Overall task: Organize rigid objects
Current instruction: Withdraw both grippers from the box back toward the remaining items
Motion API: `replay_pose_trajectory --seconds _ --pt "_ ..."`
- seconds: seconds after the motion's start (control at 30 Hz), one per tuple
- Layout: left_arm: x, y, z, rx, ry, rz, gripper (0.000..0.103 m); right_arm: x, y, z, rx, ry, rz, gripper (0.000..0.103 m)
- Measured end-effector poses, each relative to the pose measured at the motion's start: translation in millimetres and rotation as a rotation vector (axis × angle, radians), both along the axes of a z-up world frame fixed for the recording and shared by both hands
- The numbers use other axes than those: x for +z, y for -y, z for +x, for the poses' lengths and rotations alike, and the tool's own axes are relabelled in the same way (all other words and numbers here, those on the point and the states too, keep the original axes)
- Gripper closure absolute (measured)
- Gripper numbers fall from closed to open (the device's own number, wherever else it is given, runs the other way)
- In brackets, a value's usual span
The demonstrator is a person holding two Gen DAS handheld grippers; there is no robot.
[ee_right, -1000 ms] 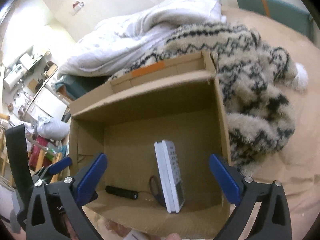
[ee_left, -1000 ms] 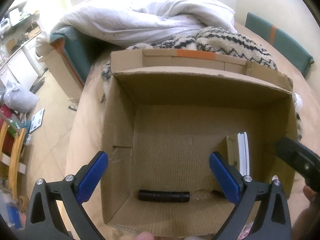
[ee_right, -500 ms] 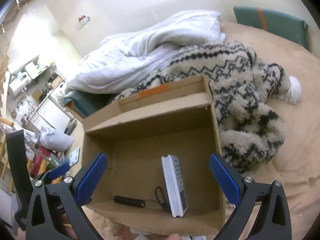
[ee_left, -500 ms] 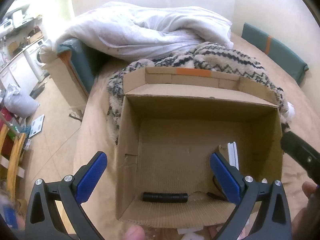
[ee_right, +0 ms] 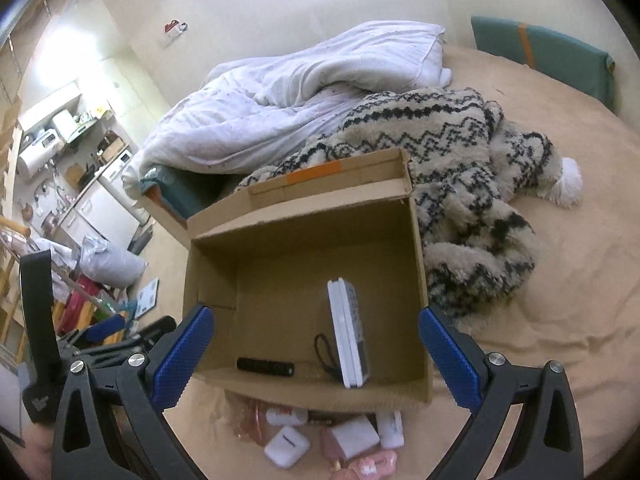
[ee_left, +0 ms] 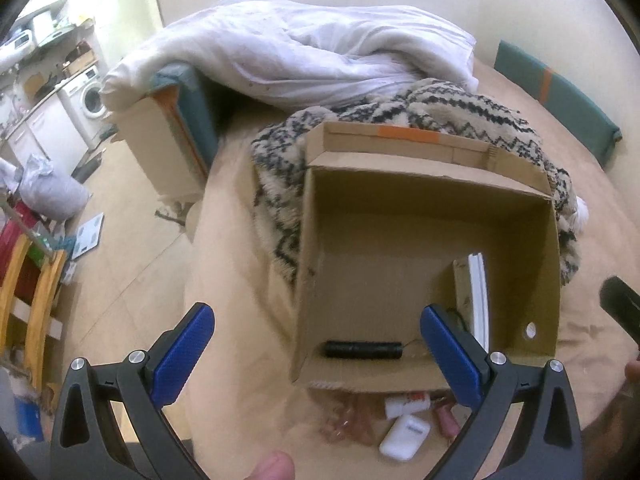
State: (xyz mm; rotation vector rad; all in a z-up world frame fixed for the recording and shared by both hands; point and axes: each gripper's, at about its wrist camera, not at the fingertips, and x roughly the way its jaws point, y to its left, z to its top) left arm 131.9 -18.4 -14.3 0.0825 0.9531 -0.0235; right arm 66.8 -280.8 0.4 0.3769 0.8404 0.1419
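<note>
In the left wrist view, the left tongs [ee_left: 316, 350] stood spread wide and empty at the bottom of the frame, the blue pads far apart, with a fingertip [ee_left: 274, 466] showing at the lower edge between the two arms. The open cardboard box [ee_left: 554, 280] sat on the bed [ee_left: 236, 280] right of centre, its near wall level with the right pad. Inside it a black cylinder [ee_left: 362, 349] lay along the near wall, between the pads but closer to the right one, and a white flat device [ee_left: 478, 296] stood on edge just above the right pad. Below the box, at lower centre, small white cases [ee_left: 404, 438] and pink items lay loose on the bed. In the right wrist view, the right tongs [ee_right: 316, 350] were likewise wide apart and held nothing, framing the box [ee_right: 418, 264] at centre. The black cylinder [ee_right: 265, 367] and the white flat device [ee_right: 346, 336] lay between the pads, the device nearer the right pad. The small white cases [ee_right: 286, 446] lay on the bed at the bottom centre, below the box and between the arms. The left tongs [ee_right: 108, 326] appeared at lower left, beside the box.
</note>
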Motion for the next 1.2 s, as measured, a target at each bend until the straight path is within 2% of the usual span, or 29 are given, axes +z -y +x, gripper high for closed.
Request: replay_pose_trajectory --seconds 0.2,0.33,0.53,0.63,0.73,0.93,1.1,1.2 --pt "-1.3 -16.4 -20.0 0.000 0.001 -0.001 0.000 1.5 -4.1 -21.5 0.018 -0.033 -0.051 0.000" --pt "-9.5 -21.0 -32.1 0.001 0.009 0.012 0.000 2.9 -5.0 -32.7 -0.027 -0.049 -0.124 0.000" --pt "-21.8 -17.6 -38.0 -0.002 -0.010 0.020 0.000 -8.4 6.6 -41.6 -0.110 -0.108 -0.041 0.000" --pt "-23.4 -15.5 -37.5 -0.007 -0.011 0.022 0.000 -12.0 7.0 -40.7 -0.133 -0.133 -0.047 0.000" --pt "-23.7 -15.1 -37.7 -0.010 -0.015 0.018 0.000 -16.8 4.3 -38.3 -0.134 -0.150 -0.066 0.000" --pt "-28.7 -15.4 -35.7 -0.005 -0.040 0.012 0.000 -25.4 1.2 -33.2 -0.097 -0.176 -0.033 0.000" --pt "-38.6 -13.3 -34.0 -0.011 -0.084 0.020 0.000 -32.8 1.2 -31.8 -0.111 -0.197 -0.046 0.000" --pt "-50.5 -9.0 -32.9 -0.037 -0.139 0.024 0.000 -36.1 2.6 -30.8 -0.105 -0.194 -0.055 0.000"
